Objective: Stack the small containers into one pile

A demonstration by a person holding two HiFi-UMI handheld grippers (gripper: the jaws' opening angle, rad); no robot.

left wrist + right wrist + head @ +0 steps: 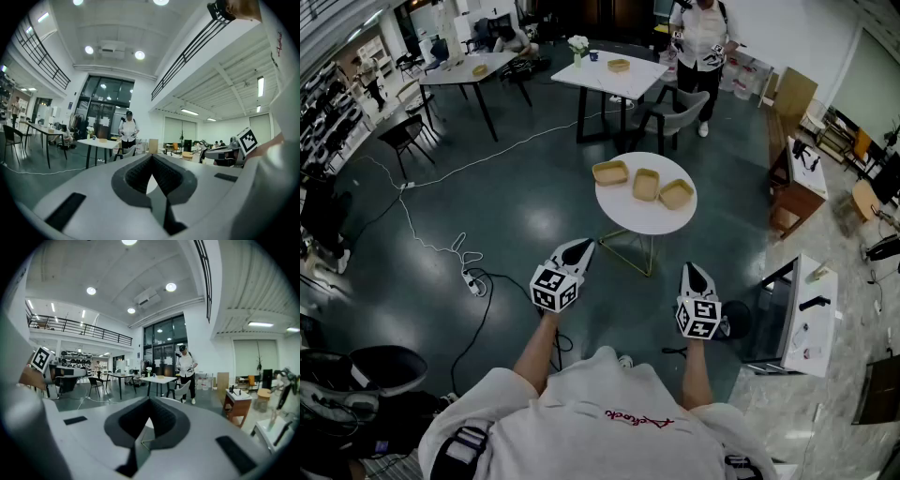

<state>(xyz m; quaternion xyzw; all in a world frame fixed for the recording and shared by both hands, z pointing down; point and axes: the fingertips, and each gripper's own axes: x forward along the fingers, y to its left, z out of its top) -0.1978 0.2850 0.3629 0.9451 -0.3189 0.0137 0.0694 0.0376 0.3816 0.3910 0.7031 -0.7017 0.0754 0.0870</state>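
Small containers: three shallow tan trays, left tray [610,172], middle tray [646,184], right tray [676,194], all on the round white table [642,223]. That table is the biggest task item, standing alone on the dark floor, and everything else is placed against it. Beyond the table, well apart: a square white table [609,75] with a person [703,37] standing by it, not involved. On the near side, well short of the table edge: left gripper [578,249] and right gripper [695,274], tucked close to the wearer's torso, both aimed toward the table. Left gripper view: tongs pressed together, pads [136,176] meeting at the tips, nothing between. Right gripper view: same, pads [129,420] closed tip to tip, empty. Likely closed because nothing is being carried, and held back because the wearer stands out of reach. Trays lie in a row across the far half of the table, side by side, open side up, none nested; can't tell if neighbours touch. Flat and upright like that, each should drop into the next. Stacking looks not begun; next probably needs a step in, tongs spread, a pinch on one rim
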